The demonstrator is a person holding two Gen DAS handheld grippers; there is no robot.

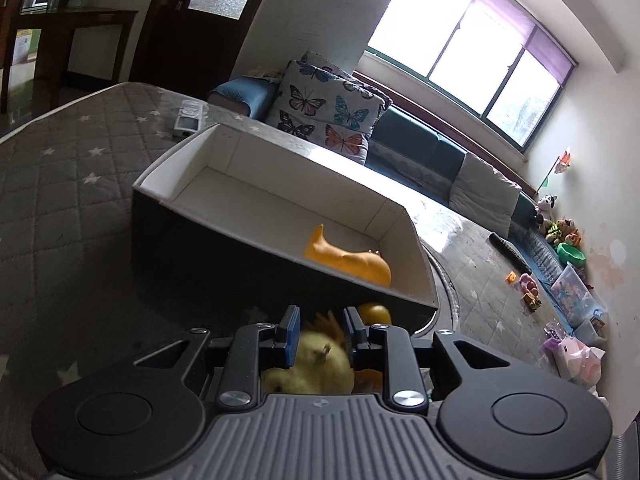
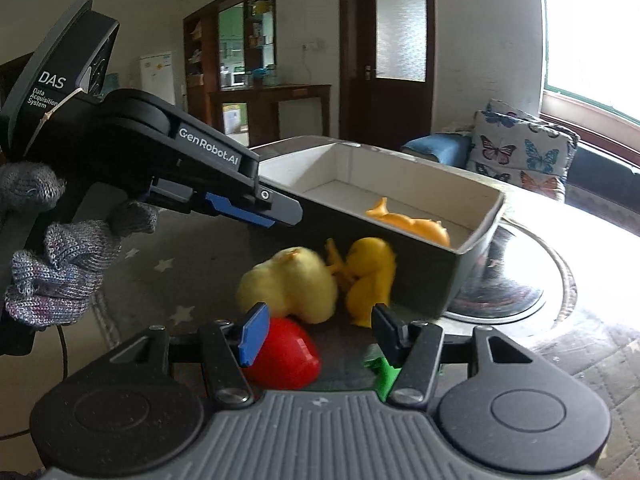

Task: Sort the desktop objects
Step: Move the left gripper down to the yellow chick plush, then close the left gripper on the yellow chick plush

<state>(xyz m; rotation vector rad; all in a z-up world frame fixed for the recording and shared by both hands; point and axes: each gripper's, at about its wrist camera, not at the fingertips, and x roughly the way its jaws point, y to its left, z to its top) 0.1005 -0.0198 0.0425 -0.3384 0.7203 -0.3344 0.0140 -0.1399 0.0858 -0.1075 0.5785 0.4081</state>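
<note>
A dark box with a white inside (image 1: 188, 178) (image 2: 472, 240) stands on the table and holds an orange toy animal (image 1: 348, 258) (image 2: 412, 224). In front of it lie a fuzzy yellow chick (image 2: 288, 284) (image 1: 316, 360) and a yellow toy figure (image 2: 370, 276) (image 1: 374, 313). My left gripper (image 1: 320, 324) (image 2: 276, 216) hovers above the chick, its jaws apart around it; I cannot tell if they touch. My right gripper (image 2: 316, 324) is open, just above a red toy (image 2: 284, 354) and a green toy (image 2: 384, 372).
A grey star-patterned cloth (image 1: 60, 184) covers the table. A white remote (image 1: 188, 118) lies beyond the box. A round glass turntable (image 2: 504, 296) sits to the box's right. A sofa with butterfly cushions (image 1: 324, 104) stands behind, with toys on the floor (image 1: 560, 272).
</note>
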